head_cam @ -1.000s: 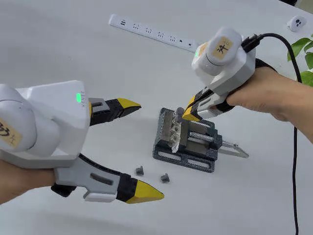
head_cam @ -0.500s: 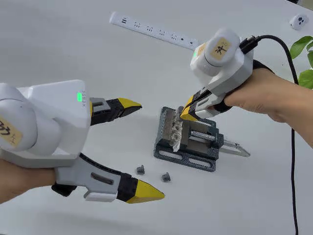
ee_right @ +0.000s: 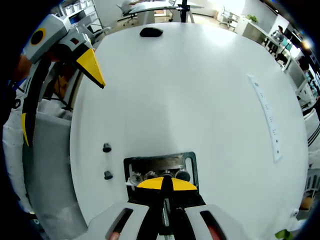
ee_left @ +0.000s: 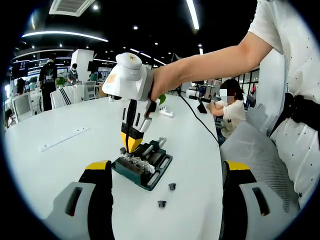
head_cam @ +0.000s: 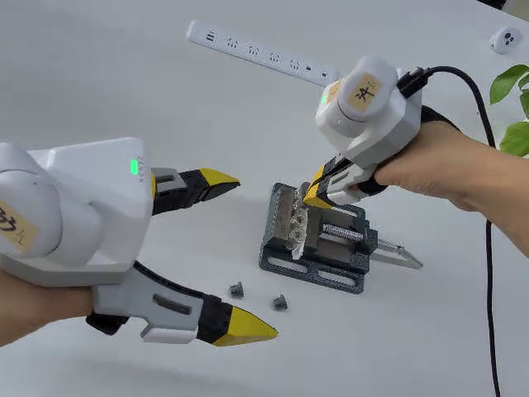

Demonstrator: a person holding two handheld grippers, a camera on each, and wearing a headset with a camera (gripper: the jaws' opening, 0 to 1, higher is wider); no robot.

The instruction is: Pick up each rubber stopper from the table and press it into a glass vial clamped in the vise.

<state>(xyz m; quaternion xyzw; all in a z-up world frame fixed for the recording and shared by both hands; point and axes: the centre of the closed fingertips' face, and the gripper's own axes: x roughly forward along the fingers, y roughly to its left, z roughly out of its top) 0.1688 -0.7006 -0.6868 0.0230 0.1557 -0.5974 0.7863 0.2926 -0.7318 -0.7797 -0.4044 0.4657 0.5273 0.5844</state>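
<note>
A dark vise on the white table clamps a row of glass vials. My right gripper is shut, its yellow tips right over the vials' far end. In the right gripper view the shut tips hang just above the vials, and one vial looks dark-capped. Two grey rubber stoppers lie in front of the vise. My left gripper hovers open near them with nothing between its fingers. In the left gripper view the vise and stoppers lie ahead.
A white power strip lies at the far side of the table. A black cable runs down the right side past green plant leaves. The vise handle sticks out to the right. A small white device sits far right.
My right gripper has shifted slightly left over the vials, covering the dark-capped one. The left gripper and the two loose stoppers have stayed put.
</note>
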